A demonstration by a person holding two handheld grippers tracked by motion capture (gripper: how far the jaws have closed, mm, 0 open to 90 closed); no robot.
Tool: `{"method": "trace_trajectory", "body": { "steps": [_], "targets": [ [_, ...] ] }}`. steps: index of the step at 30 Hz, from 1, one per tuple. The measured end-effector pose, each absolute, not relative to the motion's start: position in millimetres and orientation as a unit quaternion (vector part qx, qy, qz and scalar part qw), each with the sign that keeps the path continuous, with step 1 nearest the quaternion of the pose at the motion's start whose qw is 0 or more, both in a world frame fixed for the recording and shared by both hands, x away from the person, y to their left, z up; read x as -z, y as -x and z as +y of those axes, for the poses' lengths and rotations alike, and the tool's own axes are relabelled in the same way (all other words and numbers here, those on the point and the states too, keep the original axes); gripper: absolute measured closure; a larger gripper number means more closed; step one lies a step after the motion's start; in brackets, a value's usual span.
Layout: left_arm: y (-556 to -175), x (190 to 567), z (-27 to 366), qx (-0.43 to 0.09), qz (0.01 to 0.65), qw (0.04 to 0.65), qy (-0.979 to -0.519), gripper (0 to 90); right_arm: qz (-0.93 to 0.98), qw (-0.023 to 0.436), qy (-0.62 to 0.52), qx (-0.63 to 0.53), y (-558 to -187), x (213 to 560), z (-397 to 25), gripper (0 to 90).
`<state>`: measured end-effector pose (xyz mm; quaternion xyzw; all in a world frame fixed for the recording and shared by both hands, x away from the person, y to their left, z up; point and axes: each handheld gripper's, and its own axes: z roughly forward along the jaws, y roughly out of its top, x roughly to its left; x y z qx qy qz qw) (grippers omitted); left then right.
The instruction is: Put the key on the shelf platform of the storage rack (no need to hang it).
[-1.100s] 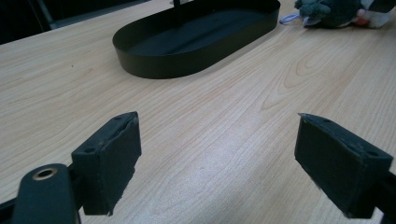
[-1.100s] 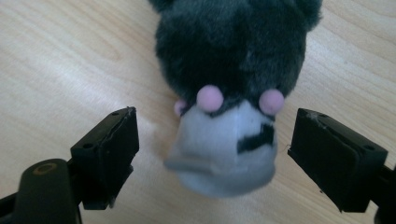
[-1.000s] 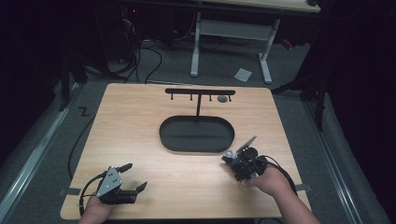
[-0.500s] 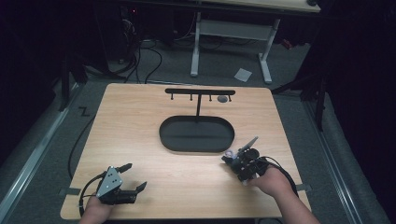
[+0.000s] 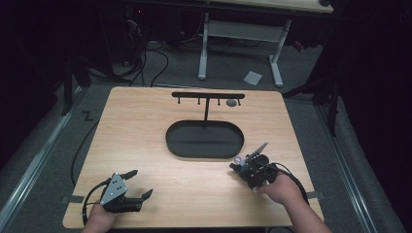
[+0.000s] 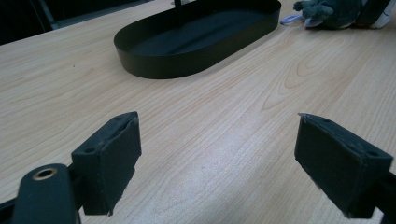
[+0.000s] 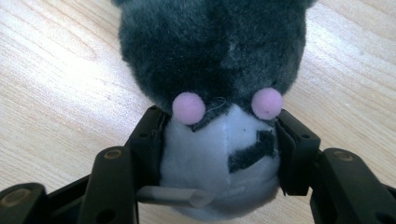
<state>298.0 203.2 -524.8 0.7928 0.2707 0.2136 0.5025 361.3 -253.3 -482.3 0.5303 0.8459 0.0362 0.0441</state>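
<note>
Right gripper view: my right gripper [image 7: 219,154] has its fingers [image 7: 148,140] clamped on the white belly of a grey plush toy [image 7: 212,51] with pink cheek dots, just above the bench [image 7: 56,70]. High view places it near right, just beside the black tray [image 5: 204,139] — the toy is a smudge there. Left gripper [image 5: 134,190] idles near left, fingers spread, holding nothing. Risk, I judge: soft plush squirms loose if I swing toward the hook stand [image 5: 208,95] — its purple loop [image 6: 290,18] may snag.

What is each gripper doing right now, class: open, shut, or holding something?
Left gripper: open, jaws wide apart over bare table, holding nothing.
Right gripper: shut on the grey and white plush toy, jaws pressing its white part from both sides.
</note>
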Motion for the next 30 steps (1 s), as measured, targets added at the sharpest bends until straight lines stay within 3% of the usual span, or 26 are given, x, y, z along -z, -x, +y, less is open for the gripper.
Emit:
{"method": "trace_trajectory", "body": {
  "steps": [10, 30],
  "targets": [
    [-297, 525, 203, -0.215, 0.268, 0.503, -0.793, 15.1, 0.848, 0.055, -0.525, -0.056, -364, 463, -249, 46.2],
    [-297, 525, 202, -0.216, 0.268, 0.501, -0.794, 15.1, 0.827, 0.091, -0.546, -0.099, -377, 389, -258, 46.2]
  ]
}}
